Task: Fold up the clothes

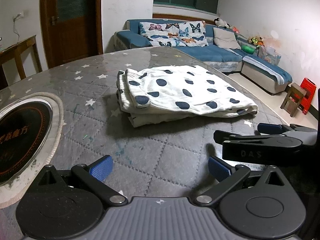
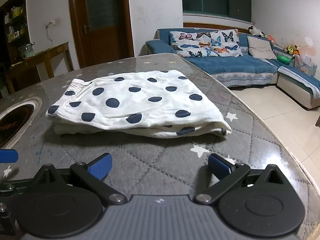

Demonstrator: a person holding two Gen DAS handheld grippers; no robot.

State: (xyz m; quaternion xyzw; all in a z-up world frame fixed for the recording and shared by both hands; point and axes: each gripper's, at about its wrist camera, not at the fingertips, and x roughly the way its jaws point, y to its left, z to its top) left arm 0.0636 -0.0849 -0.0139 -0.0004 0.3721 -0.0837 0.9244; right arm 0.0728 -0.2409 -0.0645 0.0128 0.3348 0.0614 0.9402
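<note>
**Both grippers spread wide and empty, folded garment ahead on the table**

Your left gripper (image 1: 160, 168) sits nearest in its own view, its blue pads (image 1: 102, 169) spread wide with nothing between them, only the grey quilted table cover (image 1: 140, 150) showing through the gap. Your right gripper (image 2: 160, 167) is just as wide apart and holds nothing; its pads hover low over the same cover. In the left wrist view you can see the right gripper from the side at the right edge, level with the near part of the table. In the right wrist view, one blue pad of the left gripper pokes in at the left edge.

Beyond both tools lies the garment (image 2: 136, 104), white with dark blue dots, folded into a flat, layered rectangle. Its stacked edges face you and to the left, and its top layer is smooth with slight wrinkles. It rests on the table's middle, apart from both grippers.

To its left, a round black cooktop (image 1: 22, 136) is set into the table. Farther off, a blue sofa (image 2: 230, 64) with butterfly cushions stands against the far wall.
</note>
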